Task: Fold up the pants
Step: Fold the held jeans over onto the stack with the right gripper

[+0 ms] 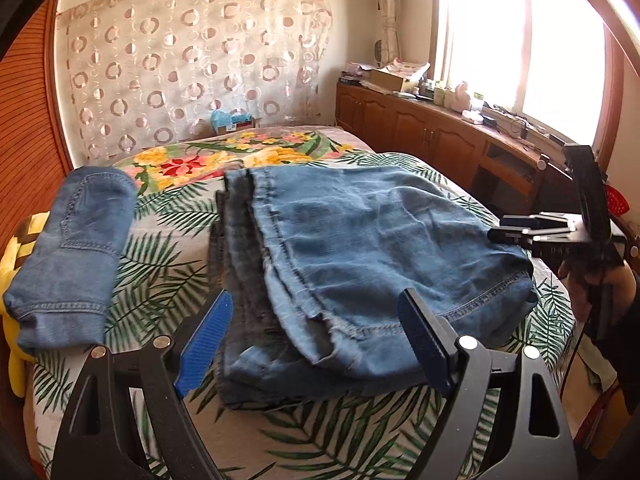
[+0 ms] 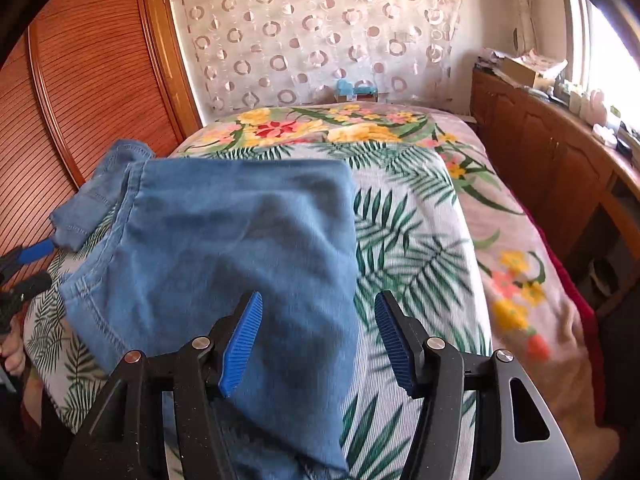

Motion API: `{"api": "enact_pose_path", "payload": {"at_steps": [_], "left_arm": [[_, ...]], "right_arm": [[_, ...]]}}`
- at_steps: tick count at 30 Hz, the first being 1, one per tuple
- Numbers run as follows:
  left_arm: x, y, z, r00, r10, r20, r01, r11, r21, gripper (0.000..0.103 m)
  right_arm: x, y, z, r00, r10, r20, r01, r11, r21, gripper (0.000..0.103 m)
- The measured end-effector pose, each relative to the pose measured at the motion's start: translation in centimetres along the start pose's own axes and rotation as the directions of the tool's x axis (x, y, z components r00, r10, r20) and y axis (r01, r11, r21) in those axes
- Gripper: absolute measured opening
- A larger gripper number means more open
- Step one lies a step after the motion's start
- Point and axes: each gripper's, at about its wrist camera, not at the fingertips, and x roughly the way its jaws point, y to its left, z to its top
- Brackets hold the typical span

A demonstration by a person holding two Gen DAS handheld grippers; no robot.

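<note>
Both hand-held grippers [image 1: 316, 336] [image 2: 318, 338] gape empty over soft, folded denim pants [image 1: 360, 248].

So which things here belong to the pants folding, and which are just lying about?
Part of the job:
- jeans, folded on the bed
- left gripper, open
- right gripper, open

Just lying about:
- second denim bundle at the bed's left edge
- yellow toy beside it
- blue packet by the curtain
- clutter on the cabinet

folded pants [image 1: 360, 248] lie on the bed [image 1: 360, 432]; a second folded pair [image 1: 72, 248] lies to their left, apart.
</note>
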Motion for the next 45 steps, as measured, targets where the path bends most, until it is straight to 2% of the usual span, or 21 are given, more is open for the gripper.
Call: {"api": "enact_pose_path", "payload": {"at_steps": [5,14,17,29,30,32,34,37,40,45], "left_arm": [[1.4,-2.3,0.7,1.0,-0.022,-0.013,0.023,0.999,0.033,0.086],[4.3,-4.9,-0.2,0.996,-0.029,-0.082,0.035,0.997,0.073,0.086],[4.9,-5.1,-0.7,0.995,-0.017,-0.1,0.025,0.996,0.087,0.086],[5.4,-5.1,-1.4,0.996,-0.003,-0.091,0.012,0.995,0.099,0.086],[5.4,-5.0,-1.4,0.996,-0.005,-0.091,0.014,0.995,0.097,0.086],[5.4,-4.9,-1.3,0.996,-0.008,-0.092,0.016,0.995,0.094,0.086],[5.5,-4.8,-1.3,0.996,-0.006,-0.094,0.014,0.996,0.093,0.086],[5.3,-4.4,-1.4,0.995,-0.003,-0.095,0.011,0.996,0.085,0.086],[4.8,-3.6,-1.5,0.995,-0.003,-0.097,0.01,0.998,0.068,0.086],[2.3,-1.2,-2.0,0.997,0.031,-0.066,-0.029,0.999,0.022,0.086]], "right_arm": [[-0.2,-1.0,-1.7,0.999,0.012,-0.03,-0.011,1.0,0.027,0.061],[0.3,-1.7,-1.8,0.998,0.044,-0.047,-0.041,0.997,0.063,0.061],[0.3,-1.9,-2.3,0.998,0.054,-0.043,-0.051,0.996,0.074,0.061],[0.8,-0.4,-2.6,0.999,0.03,-0.039,-0.028,0.998,0.049,0.06],[0.8,-0.4,-2.6,0.999,0.032,-0.039,-0.03,0.998,0.048,0.058],[0.9,-0.3,-2.5,0.997,0.068,-0.044,-0.065,0.996,0.055,0.042],[0.9,0.1,-2.4,0.995,0.089,-0.052,-0.086,0.994,0.059,0.031],[0.4,0.7,-2.0,0.996,0.083,-0.044,-0.081,0.996,0.036,0.017],[-0.9,1.4,-1.4,0.996,0.092,0.001,-0.092,0.996,0.022,0.012],[-3.5,2.9,0.2,0.989,0.12,0.081,-0.12,0.993,-0.013,0.011]]}}
